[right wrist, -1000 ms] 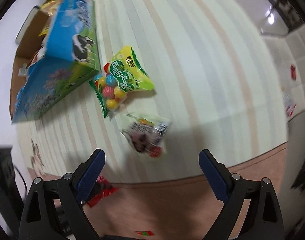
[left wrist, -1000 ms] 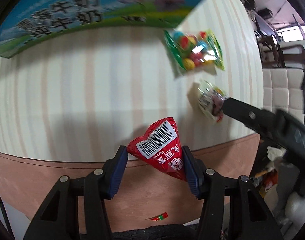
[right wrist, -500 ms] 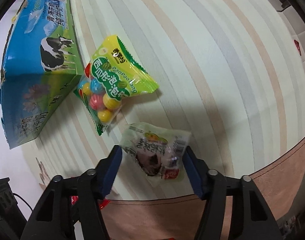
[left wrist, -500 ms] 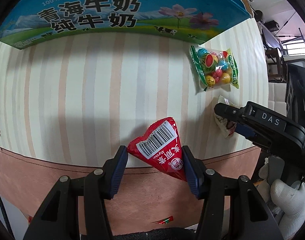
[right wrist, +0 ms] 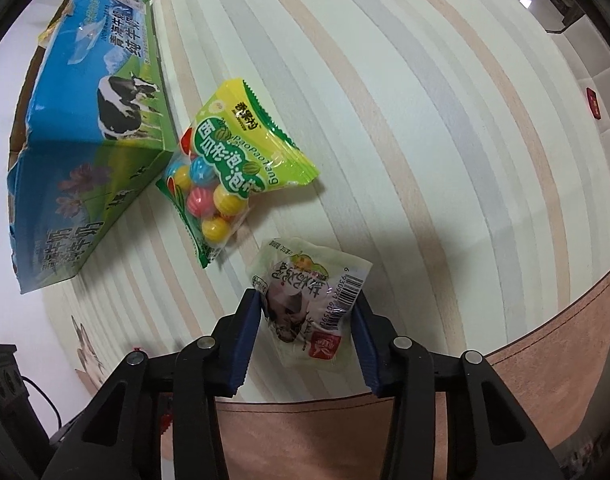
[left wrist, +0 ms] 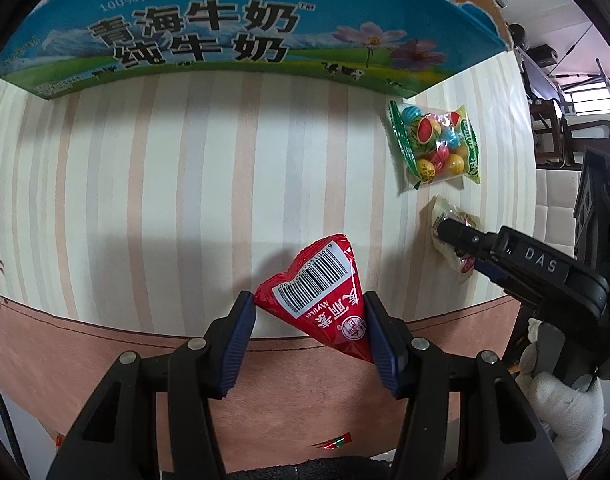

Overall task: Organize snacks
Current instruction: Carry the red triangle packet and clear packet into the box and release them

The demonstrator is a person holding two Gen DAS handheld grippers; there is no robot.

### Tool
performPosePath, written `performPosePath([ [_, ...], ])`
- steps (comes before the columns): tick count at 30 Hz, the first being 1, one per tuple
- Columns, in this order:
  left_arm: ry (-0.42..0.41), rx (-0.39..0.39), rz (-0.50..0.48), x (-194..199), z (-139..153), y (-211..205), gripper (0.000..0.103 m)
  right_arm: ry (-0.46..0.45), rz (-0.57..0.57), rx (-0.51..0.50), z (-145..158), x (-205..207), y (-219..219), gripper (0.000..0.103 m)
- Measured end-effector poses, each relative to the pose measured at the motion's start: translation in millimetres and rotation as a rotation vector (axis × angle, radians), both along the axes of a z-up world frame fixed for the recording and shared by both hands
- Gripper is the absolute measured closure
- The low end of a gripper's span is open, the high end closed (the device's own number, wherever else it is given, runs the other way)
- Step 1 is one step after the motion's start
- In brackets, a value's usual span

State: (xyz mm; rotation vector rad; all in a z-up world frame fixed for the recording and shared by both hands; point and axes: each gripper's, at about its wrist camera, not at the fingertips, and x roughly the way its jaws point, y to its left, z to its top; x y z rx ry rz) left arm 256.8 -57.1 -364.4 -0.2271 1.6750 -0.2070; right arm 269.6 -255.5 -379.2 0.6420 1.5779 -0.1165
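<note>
Below both cameras lies a bench [right wrist: 405, 100] covered in a cloth of pale cream, peach and grey stripes, with a plain tan band along its near edge.

From the left wrist view, the left gripper [left wrist: 309, 316] points steeply down. Its blue-padded fingers [left wrist: 237, 344] are clenched on a red triangular snack packet [left wrist: 321, 300], which shows a white barcode label and white lettering. The packet sits between the pads, above the bench edge.

At the far side of the bench stands a blue and green milk carton box [left wrist: 209, 36] printed with large dark characters, flowers and small cows. Just beside its right corner lies a clear bag of coloured gumballs [left wrist: 437, 146] with green and yellow edges, flat on the cloth.

Near the gumball bag, closer to the bench edge, rests a small clear snack pouch [right wrist: 313, 300] with a barcode and a red square label. The right gripper [right wrist: 308, 320] reaches down over it, and its fingers [right wrist: 247, 340] are closing, with the pouch between them and the pads touching its two sides. The pouch lies on the striped cloth.

In the left wrist view, a white-gloved hand [left wrist: 561, 412] holds the black handle of the right gripper at the right edge.
</note>
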Motion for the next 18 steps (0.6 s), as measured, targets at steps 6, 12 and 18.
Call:
performPosePath([
  [6,-0.041,-0.015,-0.011,1,22,4,0.051,-0.055,-0.005,0.058,23,-8,8,0.056],
  [12,-0.149,-0.049,-0.021,9,80,16,0.051,-0.176,0.044,0.130,85,-8,33,0.056],
  [18,-0.258,-0.062,-0.013,47,139,40,0.051,-0.317,0.093,0.170,158,27,54,0.056],
])
